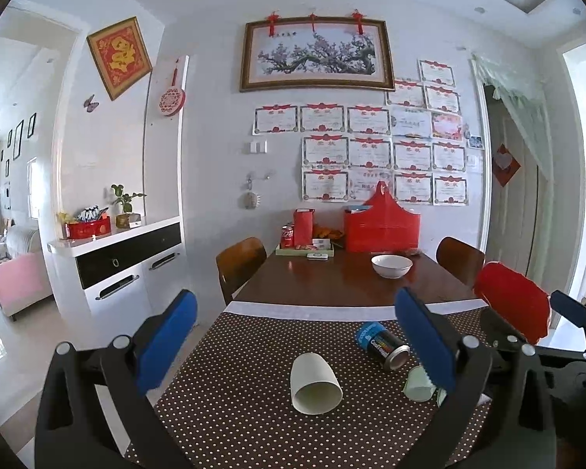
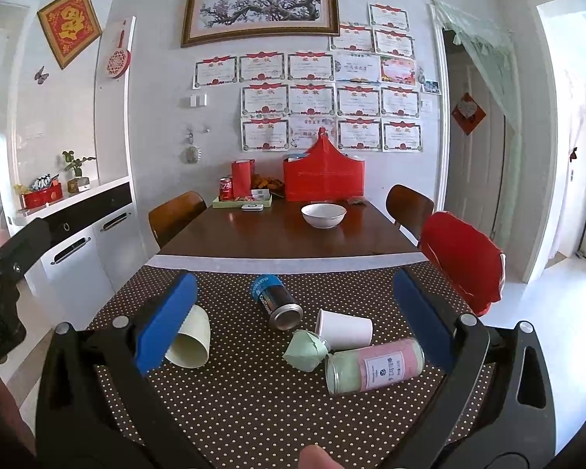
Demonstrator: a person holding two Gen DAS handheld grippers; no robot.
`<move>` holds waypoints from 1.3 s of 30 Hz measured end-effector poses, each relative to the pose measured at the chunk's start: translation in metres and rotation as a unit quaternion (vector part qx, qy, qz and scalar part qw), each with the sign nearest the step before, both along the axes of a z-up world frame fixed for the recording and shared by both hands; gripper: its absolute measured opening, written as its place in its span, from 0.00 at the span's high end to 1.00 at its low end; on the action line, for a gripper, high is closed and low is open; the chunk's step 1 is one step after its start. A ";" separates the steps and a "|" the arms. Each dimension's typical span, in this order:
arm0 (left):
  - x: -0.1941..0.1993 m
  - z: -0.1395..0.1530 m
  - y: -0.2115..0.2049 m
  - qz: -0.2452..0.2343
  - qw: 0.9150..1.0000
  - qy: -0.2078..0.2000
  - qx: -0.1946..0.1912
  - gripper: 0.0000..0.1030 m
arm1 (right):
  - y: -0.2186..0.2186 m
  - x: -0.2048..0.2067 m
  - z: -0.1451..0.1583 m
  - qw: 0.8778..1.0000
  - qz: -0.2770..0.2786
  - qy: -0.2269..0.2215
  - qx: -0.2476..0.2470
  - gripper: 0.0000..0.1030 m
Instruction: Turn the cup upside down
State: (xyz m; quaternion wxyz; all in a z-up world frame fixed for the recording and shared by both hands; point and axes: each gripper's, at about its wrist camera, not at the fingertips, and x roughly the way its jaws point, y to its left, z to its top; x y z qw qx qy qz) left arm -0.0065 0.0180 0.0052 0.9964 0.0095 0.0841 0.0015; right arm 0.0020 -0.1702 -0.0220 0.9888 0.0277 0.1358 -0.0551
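Cream paper is what the nearest cup (image 1: pixel 316 385) is made of, and it lies on its side on the dotted cloth (image 1: pixel 234 422) that covers the near end of the counter (image 1: pixel 332 285). In the left wrist view the cup sits low in the middle of the frame, with its open mouth facing the camera. The left gripper (image 1: pixel 293 348) hangs above it with its jaws wide apart, and nothing is between them.

In the right wrist view the same cup shows at the lower left, partly behind a blue pad. The right gripper (image 2: pixel 295 322) also has its jaws wide apart and holds nothing. Near the middle of that frame lie a dark can (image 2: pixel 277 305), a white cup (image 2: pixel 345 328), a green crumpled thing (image 2: pixel 304 349) and a pink and green jar (image 2: pixel 375 365), all tipped over.

I think the job has hardly begun. No cup stands mouth down yet, and no cup is held. What is left is to close on a cup, lift it, turn it over and set it down on its rim. I cannot tell which of the two cups is meant, but the cream one lies straight in front of the left gripper.
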 end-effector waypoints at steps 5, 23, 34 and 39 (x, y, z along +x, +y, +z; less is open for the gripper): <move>-0.001 0.000 0.000 -0.002 1.000 -0.002 0.000 0.04 | 0.000 -0.001 0.003 1.000 -0.001 -0.003 0.000 0.05; 0.001 0.000 0.001 0.002 1.000 0.002 0.003 0.04 | -0.002 -0.002 0.003 1.000 0.000 -0.006 0.002 0.05; 0.002 -0.002 0.002 0.000 1.000 0.005 0.004 0.04 | -0.002 -0.003 0.003 1.000 0.001 -0.005 0.002 0.05; 0.004 -0.004 0.002 -0.002 1.000 0.008 0.005 0.04 | -0.001 -0.002 0.002 1.000 0.001 -0.004 0.002 0.05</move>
